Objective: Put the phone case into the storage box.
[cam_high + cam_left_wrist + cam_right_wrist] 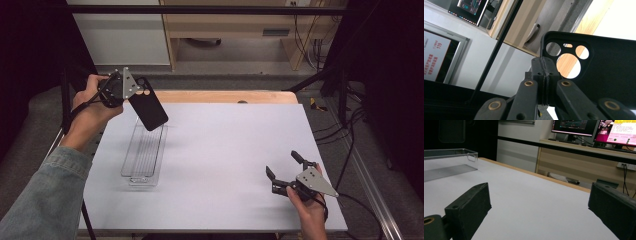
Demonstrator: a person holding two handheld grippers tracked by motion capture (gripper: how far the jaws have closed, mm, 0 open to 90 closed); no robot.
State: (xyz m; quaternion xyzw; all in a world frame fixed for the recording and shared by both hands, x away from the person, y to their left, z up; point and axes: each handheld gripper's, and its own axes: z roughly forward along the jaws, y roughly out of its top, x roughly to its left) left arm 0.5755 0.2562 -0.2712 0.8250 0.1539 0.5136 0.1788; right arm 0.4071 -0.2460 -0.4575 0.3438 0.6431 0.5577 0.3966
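Observation:
A black phone case (149, 111) with camera cut-outs hangs tilted above the far end of a clear plastic tray (144, 152). My left gripper (134, 96) is shut on the case's edge near the cut-outs and is raised at the table's far left. In the left gripper view the jaws (545, 63) pinch the case (609, 67) by its rim. My right gripper (283, 165) rests low near the table's front right corner, open, with nothing between its jaws. The right gripper view looks across the white table between the wide-apart jaws (540, 195) to the tray (451, 153) at far left.
The white table top (225, 150) has a wooden strip along its far edge (225, 96). Behind it stands a wooden desk (579, 157) with monitors (574, 126). A black frame bar (200, 9) crosses at the back. Cables lie on the floor at right (350, 135).

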